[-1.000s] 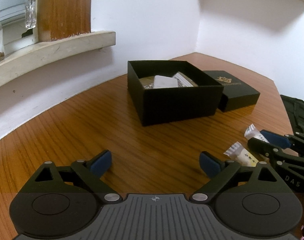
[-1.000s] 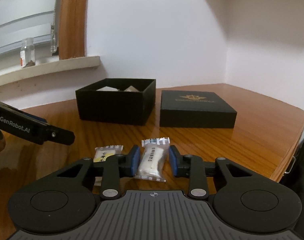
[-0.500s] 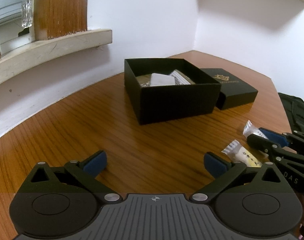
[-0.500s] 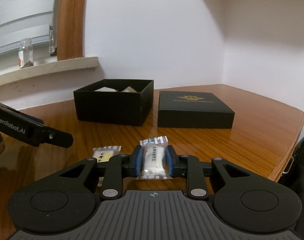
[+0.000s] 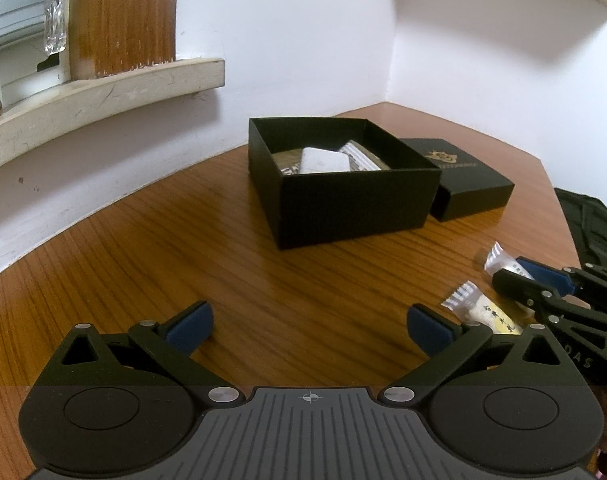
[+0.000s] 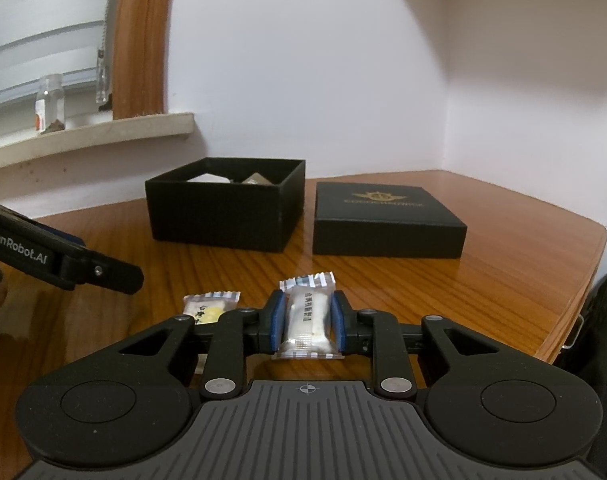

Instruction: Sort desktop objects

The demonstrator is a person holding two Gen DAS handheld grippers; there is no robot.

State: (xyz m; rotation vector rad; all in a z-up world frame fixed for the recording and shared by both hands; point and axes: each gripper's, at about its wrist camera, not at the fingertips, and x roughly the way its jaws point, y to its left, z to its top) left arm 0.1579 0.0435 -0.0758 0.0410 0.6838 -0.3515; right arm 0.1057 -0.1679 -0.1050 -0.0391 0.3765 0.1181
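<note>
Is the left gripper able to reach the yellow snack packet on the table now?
Probably yes. The left gripper is open, and the yellow snack packet lies uncovered beside its right finger; only the right gripper works close by.

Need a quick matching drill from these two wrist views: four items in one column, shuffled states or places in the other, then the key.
Items
1. left gripper
2. white snack packet
3. open black box
4. yellow snack packet

States
A. holds wrapped items inside
B. lying loose on the table
C. open, nothing between its fingers
D. clamped in the right gripper

Pairs: 1-C, 2-D, 3-A, 4-B
</note>
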